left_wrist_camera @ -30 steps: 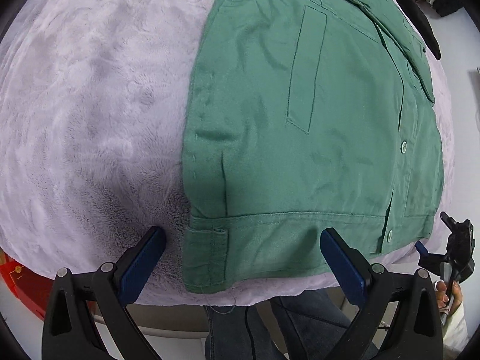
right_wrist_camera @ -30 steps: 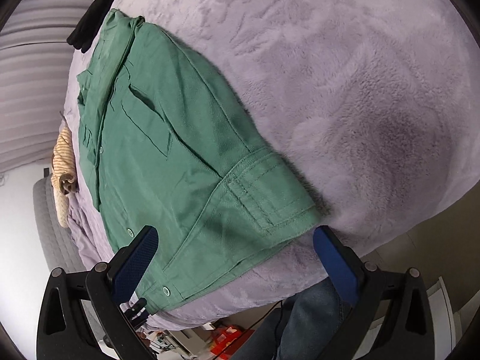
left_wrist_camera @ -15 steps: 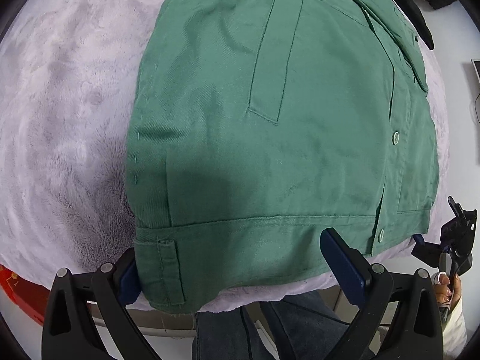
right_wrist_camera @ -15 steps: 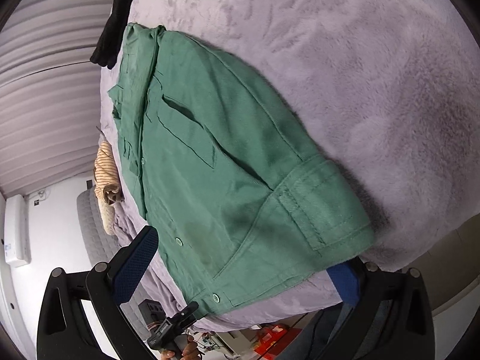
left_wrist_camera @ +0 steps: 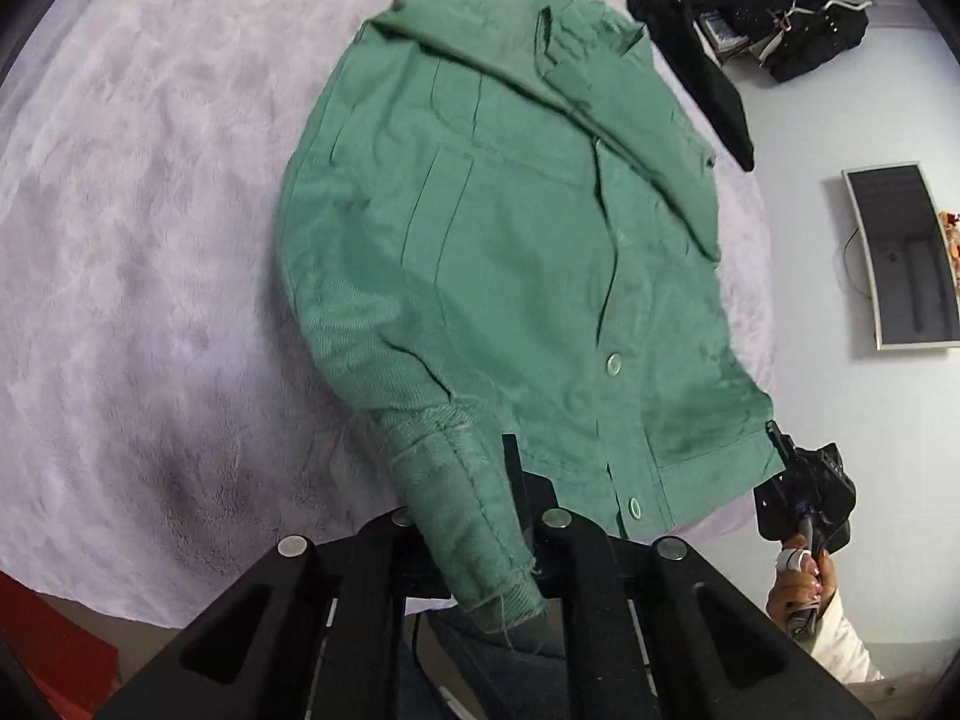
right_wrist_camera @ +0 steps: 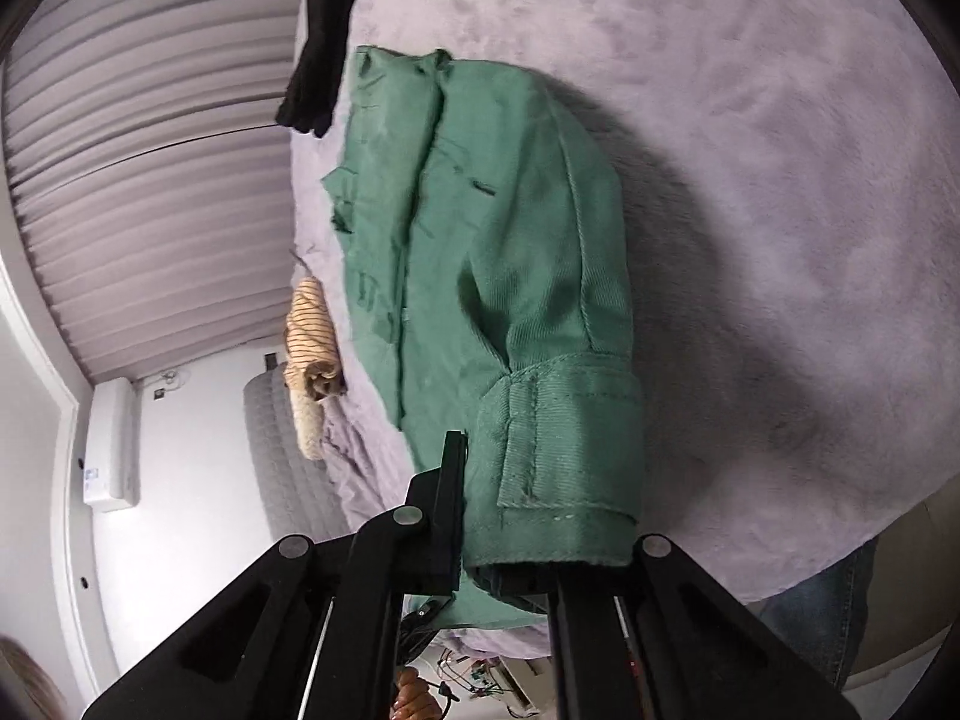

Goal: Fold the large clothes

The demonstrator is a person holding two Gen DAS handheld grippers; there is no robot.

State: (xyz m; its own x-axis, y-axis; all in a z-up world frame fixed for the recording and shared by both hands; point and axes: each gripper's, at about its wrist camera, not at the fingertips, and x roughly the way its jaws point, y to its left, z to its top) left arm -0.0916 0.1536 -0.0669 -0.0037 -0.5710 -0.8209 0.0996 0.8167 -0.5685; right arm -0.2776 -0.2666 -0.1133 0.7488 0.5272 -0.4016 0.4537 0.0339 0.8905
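My left hand-held gripper (left_wrist_camera: 480,516) has just closed and is clamped on the left hem corner of the jacket (left_wrist_camera: 510,276); the cloth bunches between the jaws and drapes over them. My right hand-held gripper (right_wrist_camera: 510,516) has just closed too, pinching the other hem corner, where the waist tab wraps around the jaws. In the left wrist view I can see that right one (left_wrist_camera: 804,492) at the far corner, with my hand (left_wrist_camera: 801,576) under it.

The jacket lies front up, buttoned, on the blanket (left_wrist_camera: 150,210). Its collar end is flat on the far side; the hem end is lifted off the blanket at both corners.

I judge this to be the start of folding the hem up toward the collar. To do it well I should raise both corners evenly, keep the hem taut between them so the middle does not sag, carry it over the chest and lay it square with the shoulders before letting go. The grips look bulky, so a corner could slip if I jerk.

No containers are in view. Other clothes sit off to the sides: a black garment (left_wrist_camera: 708,78) past the collar and a striped rolled cloth (right_wrist_camera: 312,354) at the blanket's edge.
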